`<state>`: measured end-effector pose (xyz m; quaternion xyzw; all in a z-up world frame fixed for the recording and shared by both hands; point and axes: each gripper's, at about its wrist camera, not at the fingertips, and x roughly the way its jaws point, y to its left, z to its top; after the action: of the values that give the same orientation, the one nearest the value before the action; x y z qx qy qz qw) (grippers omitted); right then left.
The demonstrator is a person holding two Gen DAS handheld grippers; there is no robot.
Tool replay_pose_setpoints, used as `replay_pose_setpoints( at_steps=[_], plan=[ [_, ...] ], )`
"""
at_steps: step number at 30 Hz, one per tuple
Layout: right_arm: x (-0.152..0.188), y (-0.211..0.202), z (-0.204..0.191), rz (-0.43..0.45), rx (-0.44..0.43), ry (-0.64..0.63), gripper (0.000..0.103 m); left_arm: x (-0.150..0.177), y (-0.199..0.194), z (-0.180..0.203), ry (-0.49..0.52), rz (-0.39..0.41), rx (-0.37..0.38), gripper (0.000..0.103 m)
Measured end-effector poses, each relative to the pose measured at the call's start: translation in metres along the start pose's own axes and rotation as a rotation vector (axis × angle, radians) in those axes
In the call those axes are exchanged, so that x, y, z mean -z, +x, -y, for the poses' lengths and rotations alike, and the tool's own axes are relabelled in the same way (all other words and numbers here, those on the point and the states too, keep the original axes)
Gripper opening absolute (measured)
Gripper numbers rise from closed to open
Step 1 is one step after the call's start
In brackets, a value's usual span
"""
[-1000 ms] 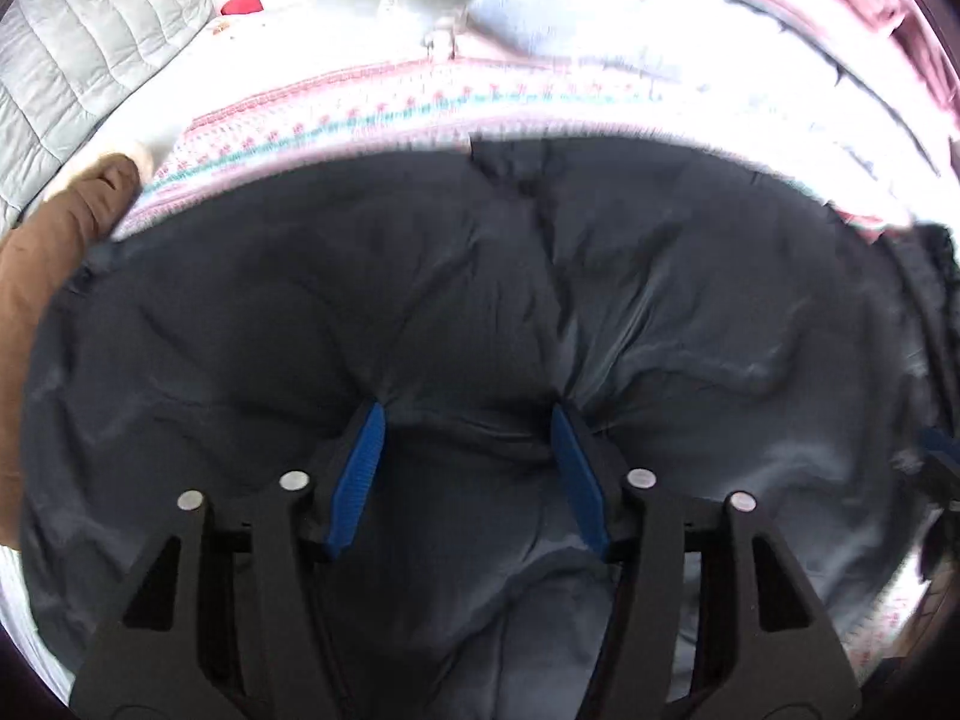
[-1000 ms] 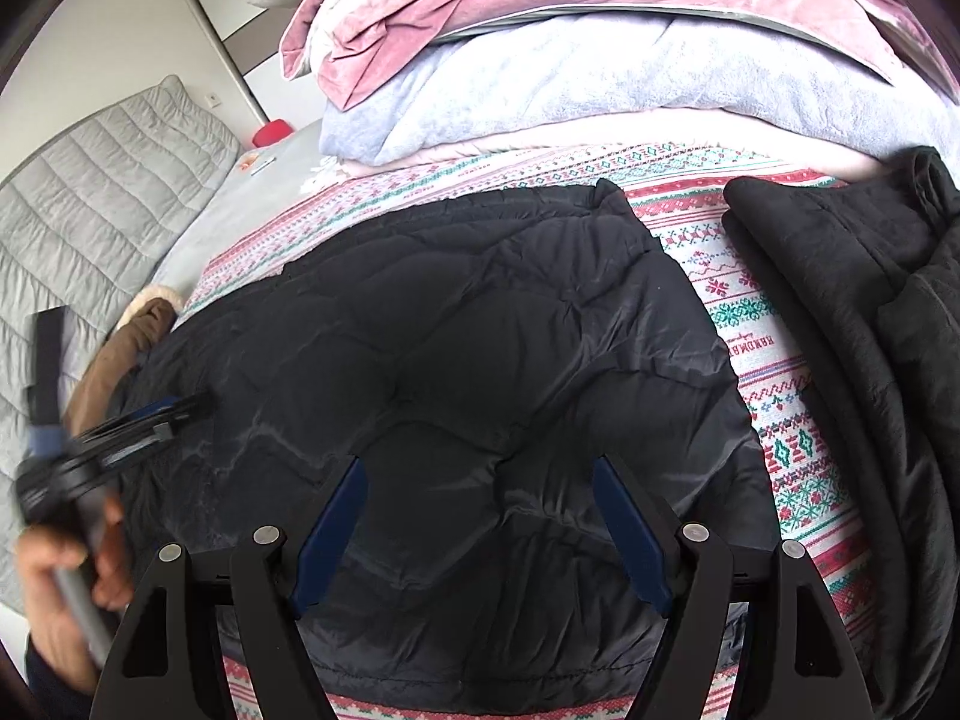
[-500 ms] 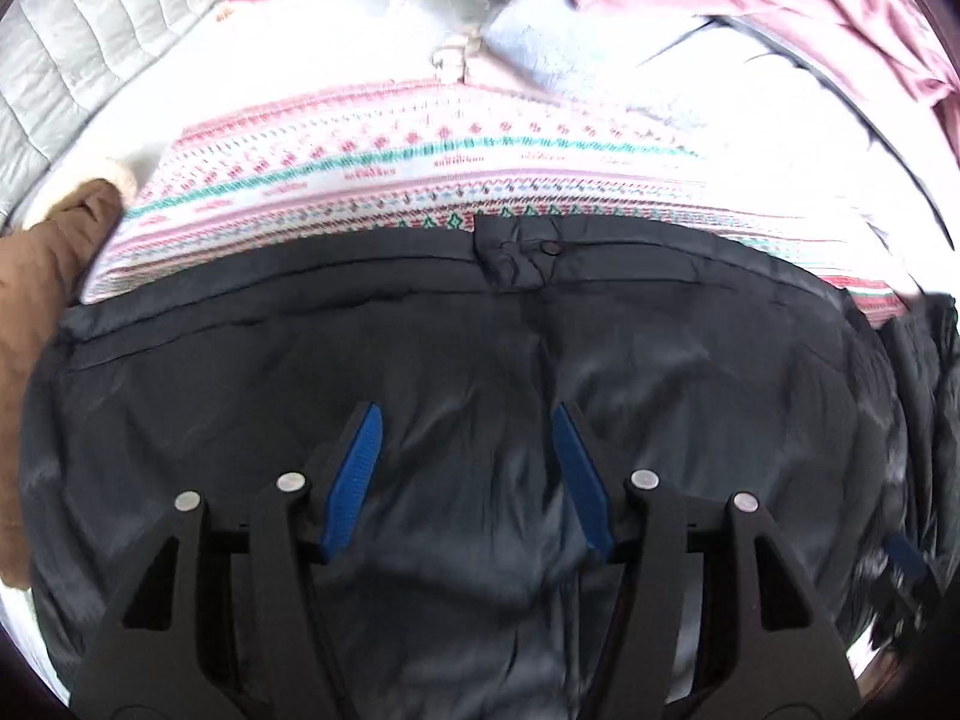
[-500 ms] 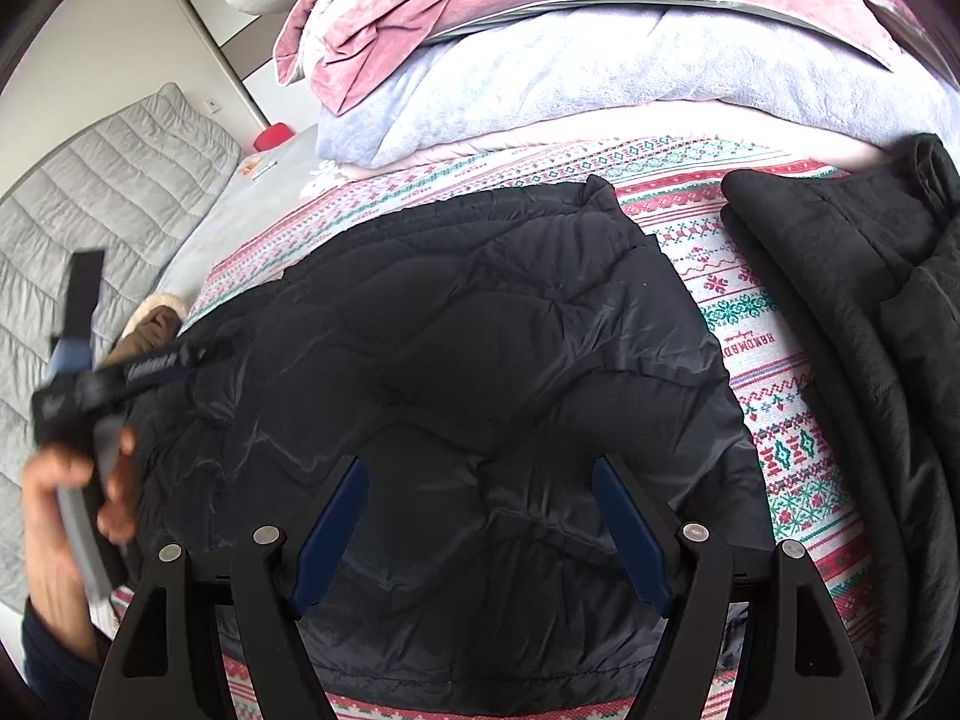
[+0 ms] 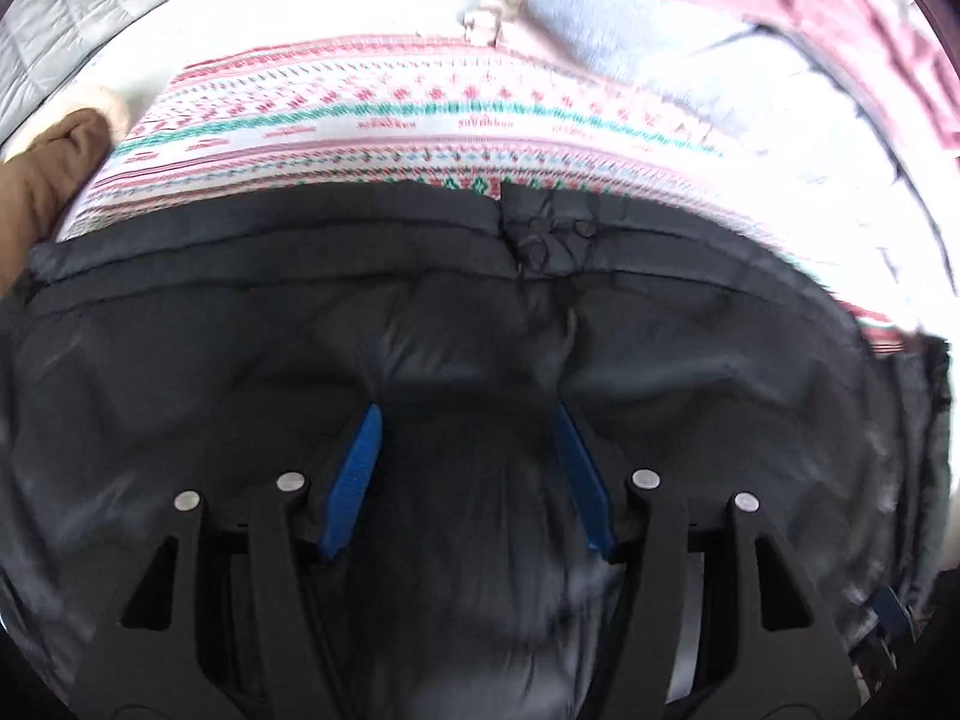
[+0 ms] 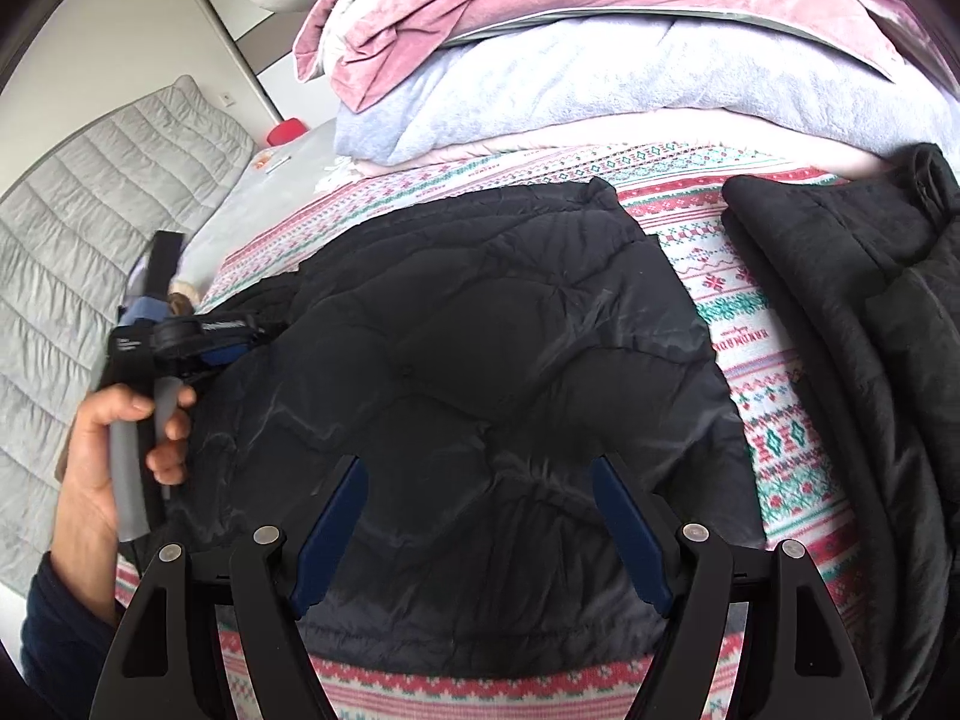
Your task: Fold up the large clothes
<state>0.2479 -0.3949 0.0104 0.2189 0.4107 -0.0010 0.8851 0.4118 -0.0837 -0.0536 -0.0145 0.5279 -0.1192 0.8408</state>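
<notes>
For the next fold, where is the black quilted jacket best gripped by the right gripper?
Probably the black quilted jacket at its near hem, approached from the near bed edge: there the hem lies flat and unobstructed, directly before the open right gripper.

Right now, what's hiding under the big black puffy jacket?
The black jacket lies on a red, white and green patterned blanket, which shows around its edges. Whatever lies beneath its middle is covered.

Upside-down woven lettering on the patterned blanket [image 6: 744, 336], apparently "HANDMADE" though not certain, the same small red words repeated along a band of the blanket [image 5: 384, 123] but blurred, small white print on the left gripper [image 6: 207, 333], illegible
</notes>
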Motion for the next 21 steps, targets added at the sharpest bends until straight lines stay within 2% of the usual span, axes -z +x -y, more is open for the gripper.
replay_pose_setpoints(
  at_steps=[3,5,6,9,11,13,17,21],
  plan=[
    [0.010,-0.009,0.014,-0.019,-0.087,0.043,0.079,0.043,-0.039,-0.007,0.019,0.065,0.025,0.061],
    [0.020,-0.013,0.025,-0.040,-0.149,0.094,0.079,0.075,-0.054,-0.005,0.054,0.058,0.062,0.061],
    [0.026,-0.015,0.028,-0.046,-0.157,0.108,0.079,0.096,-0.064,-0.004,0.084,0.062,0.086,0.061],
    [0.045,-0.023,0.026,-0.042,-0.139,0.069,0.079,0.130,-0.077,-0.003,0.130,0.079,0.073,0.061],
    [0.058,-0.022,0.023,-0.057,-0.170,0.061,0.079,0.137,-0.080,-0.002,0.145,0.103,0.068,0.061],
    [0.071,-0.011,0.028,-0.087,-0.202,0.116,0.079,0.140,-0.072,0.001,0.169,0.114,0.036,0.061],
    [0.084,0.014,0.044,-0.118,-0.170,0.267,0.079,0.133,-0.060,0.007,0.176,0.127,0.020,0.061],
    [0.078,0.021,0.054,-0.016,-0.182,0.365,0.079,0.131,-0.051,0.013,0.198,0.125,0.006,0.061]
  ],
)
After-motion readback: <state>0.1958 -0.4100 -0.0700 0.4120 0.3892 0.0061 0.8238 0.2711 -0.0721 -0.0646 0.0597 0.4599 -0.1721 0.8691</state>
